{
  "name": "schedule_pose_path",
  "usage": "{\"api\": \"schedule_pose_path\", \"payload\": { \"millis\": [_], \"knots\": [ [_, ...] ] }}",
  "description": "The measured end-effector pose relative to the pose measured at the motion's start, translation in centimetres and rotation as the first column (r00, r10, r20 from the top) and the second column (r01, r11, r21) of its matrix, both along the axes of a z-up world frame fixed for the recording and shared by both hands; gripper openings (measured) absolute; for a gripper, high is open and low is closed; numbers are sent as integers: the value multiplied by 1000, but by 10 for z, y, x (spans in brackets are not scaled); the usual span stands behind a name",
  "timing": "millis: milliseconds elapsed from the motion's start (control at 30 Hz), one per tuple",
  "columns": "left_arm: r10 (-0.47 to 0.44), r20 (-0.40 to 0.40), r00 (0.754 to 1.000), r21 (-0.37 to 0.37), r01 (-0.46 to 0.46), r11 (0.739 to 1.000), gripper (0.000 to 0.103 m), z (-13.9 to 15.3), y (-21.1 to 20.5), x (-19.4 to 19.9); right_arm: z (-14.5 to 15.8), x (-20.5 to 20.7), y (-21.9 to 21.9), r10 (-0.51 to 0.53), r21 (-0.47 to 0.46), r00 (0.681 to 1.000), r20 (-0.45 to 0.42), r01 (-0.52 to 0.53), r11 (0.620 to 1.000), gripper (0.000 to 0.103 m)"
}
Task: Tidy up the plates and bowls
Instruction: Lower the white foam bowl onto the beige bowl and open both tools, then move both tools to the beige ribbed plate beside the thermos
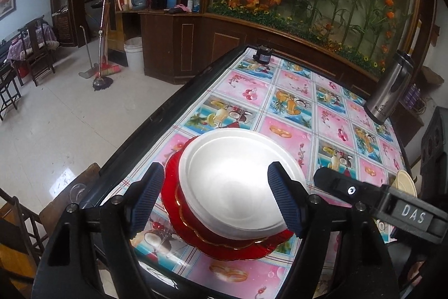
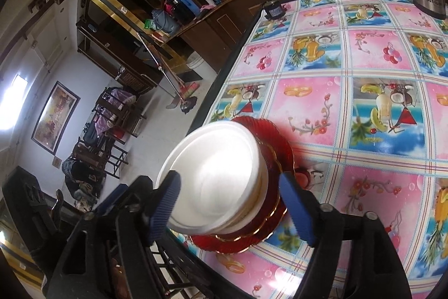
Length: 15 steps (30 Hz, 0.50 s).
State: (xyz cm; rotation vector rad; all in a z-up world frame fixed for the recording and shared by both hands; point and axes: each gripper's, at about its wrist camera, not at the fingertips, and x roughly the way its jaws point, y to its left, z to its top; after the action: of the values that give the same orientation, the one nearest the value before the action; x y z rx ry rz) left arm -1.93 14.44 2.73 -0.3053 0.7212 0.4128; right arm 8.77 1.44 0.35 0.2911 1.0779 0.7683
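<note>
Bowls [image 1: 238,184] sit nested, white, on top of red plates [image 1: 224,243], and that stack is my landmark on the patterned tablecloth [image 1: 294,108], close to the table's dark near-left edge. My left gripper [image 1: 217,201] stands wide open around the stack: one blue ribbed pad [image 1: 147,201] hangs just off the stack's left side, over the plates' rim, and the other pad [image 1: 284,198] overlaps the white rim on the right. Whether that right pad touches the rim I cannot tell; nothing is gripped. My right gripper [image 2: 232,209] is spread wide too, holding nothing, with its left pad [image 2: 163,208] in front of the bowls' rim and its right pad [image 2: 298,208] just beside the plates' gold-edged rim [image 2: 275,217]. From the left wrist view the right gripper's black body [image 1: 378,201] reaches in from the right of the stack, and a pale round object [image 1: 404,181] behind it is mostly covered, so I cannot say what it is. How many bowls are nested is hard to judge; glare washes out the inside of the top one, and the right wrist view shows at least two white rims. The plates' near edges are hidden by my own fingers. Beyond the stack, at the far right of the table, a steel flask [image 1: 389,91] stands, cut off at the frame edge in the right wrist view. A small dark object [image 1: 263,53] rests at the far table edge, too small to identify.
</note>
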Motion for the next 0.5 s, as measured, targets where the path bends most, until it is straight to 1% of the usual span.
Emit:
{"api": "schedule_pose_path", "payload": {
  "millis": [67,133,167,267,400,500],
  "knots": [
    [-3,14,1000,13,3,1000,77,5,-6,-1,-1,-1,-3,4,-5,1000,-9,-4,1000,79],
    [-18,33,999,13,17,1000,77,10,-12,-2,-2,-1,-9,0,-5,1000,-20,0,1000,84],
    [-30,41,999,12,29,999,78,12,-16,-1,-2,-1,-14,-7,1,1000,-27,7,1000,86],
    [-73,75,994,25,71,997,81,20,-33,2,-1,-1,-34,-37,18,998,-41,38,999,87],
    [-154,95,983,0,155,988,83,20,-59,14,4,-5,-78,-103,47,994,-26,104,993,87],
    [-244,54,968,-54,247,968,83,9,-86,33,1,-8,-115,-169,58,985,-31,170,984,88]
  ]
}}
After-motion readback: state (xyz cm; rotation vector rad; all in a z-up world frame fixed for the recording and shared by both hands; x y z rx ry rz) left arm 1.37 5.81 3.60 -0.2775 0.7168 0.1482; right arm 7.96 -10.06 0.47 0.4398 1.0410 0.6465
